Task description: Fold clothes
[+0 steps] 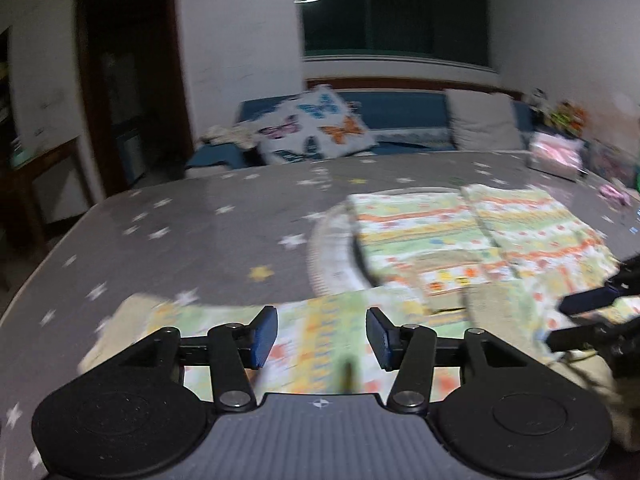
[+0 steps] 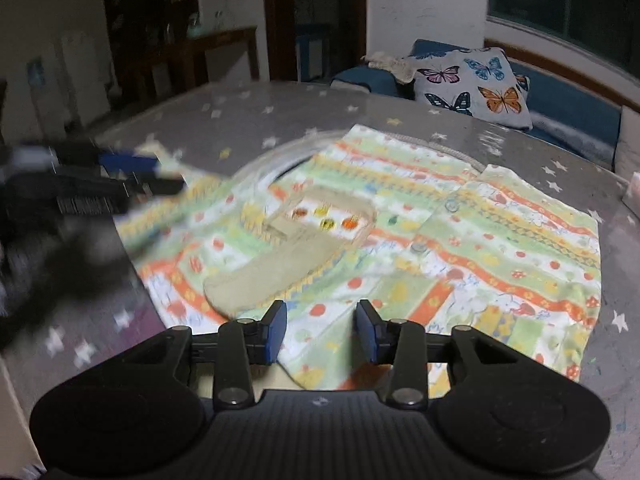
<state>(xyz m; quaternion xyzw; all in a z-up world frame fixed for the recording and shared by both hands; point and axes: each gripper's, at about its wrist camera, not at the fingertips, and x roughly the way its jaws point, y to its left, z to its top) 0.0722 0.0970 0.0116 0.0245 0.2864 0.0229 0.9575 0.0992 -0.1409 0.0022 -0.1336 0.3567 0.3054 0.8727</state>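
While a patterned child's shirt lies spread on a star-print grey table, its beige collar faces the right gripper at 6 o'clock. Bare tabletop runs from 9 through 12 o'clock, toward a butterfly cushion on a blue sofa. Both of that gripper's blue pads stand well apart over the shirt's near edge, gripping nothing. In the left wrist view, the left gripper hangs with its fingers equally wide above a blurred sleeve, contact unclear.
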